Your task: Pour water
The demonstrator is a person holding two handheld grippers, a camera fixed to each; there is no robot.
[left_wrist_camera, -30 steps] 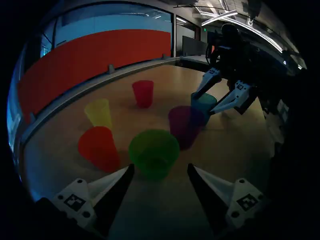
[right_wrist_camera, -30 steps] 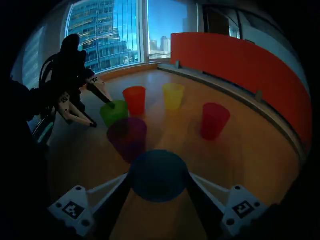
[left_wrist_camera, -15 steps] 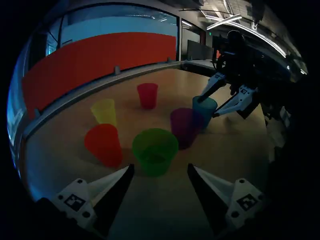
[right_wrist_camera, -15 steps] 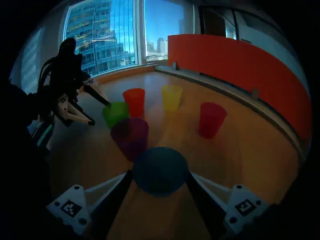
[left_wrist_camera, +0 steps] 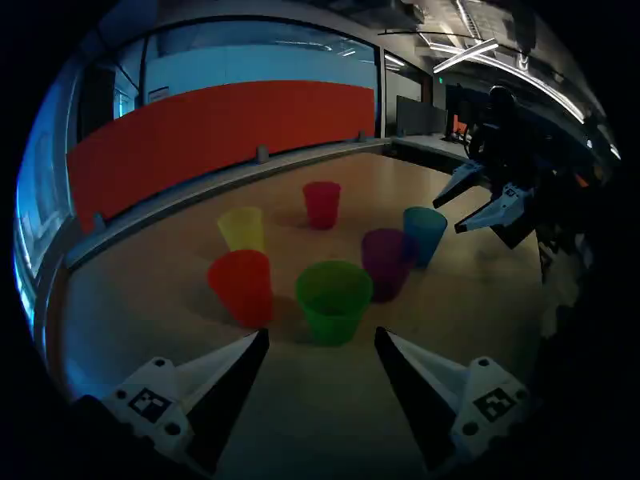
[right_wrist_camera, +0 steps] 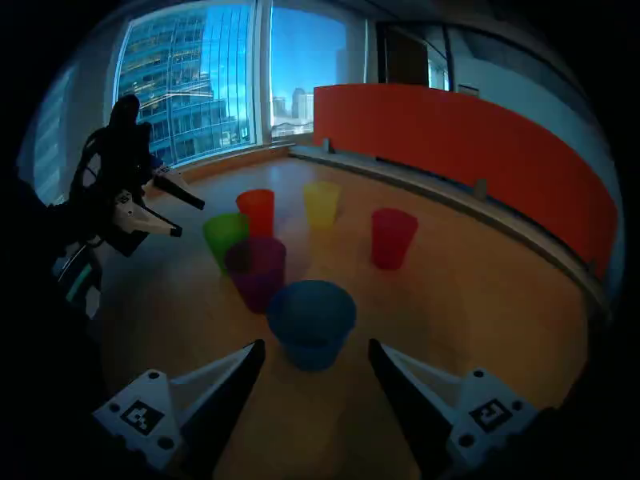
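Note:
Several empty plastic cups stand upright on a wooden table point(left_wrist_camera: 144, 320). In the left gripper view, the green cup point(left_wrist_camera: 334, 300) stands just beyond my open left gripper point(left_wrist_camera: 320, 336), with an orange cup point(left_wrist_camera: 242, 286), yellow cup point(left_wrist_camera: 242, 229), red cup point(left_wrist_camera: 322, 204), purple cup point(left_wrist_camera: 387, 262) and teal cup point(left_wrist_camera: 424, 234) around it. My right gripper point(left_wrist_camera: 448, 218) hangs open, right of the teal cup and apart from it. In the right gripper view, the teal cup point(right_wrist_camera: 310, 322) sits just ahead of my open right gripper point(right_wrist_camera: 316, 346). Beyond it are the purple cup point(right_wrist_camera: 256, 272) and green cup point(right_wrist_camera: 222, 236). The left gripper point(right_wrist_camera: 189, 220) hovers at the left.
A long orange-red panel point(left_wrist_camera: 216, 132) runs along the table's far edge behind a raised ledge. Large windows point(right_wrist_camera: 200, 88) stand beyond the table. The person holding the grippers is a dark shape at the side. Bare tabletop point(right_wrist_camera: 496, 304) lies right of the cups.
Both grippers have drawn back from the cups. The teal cup, earlier between the right gripper's fingers, now stands free ahead of them. The green cup is likewise farther from the left fingertips.

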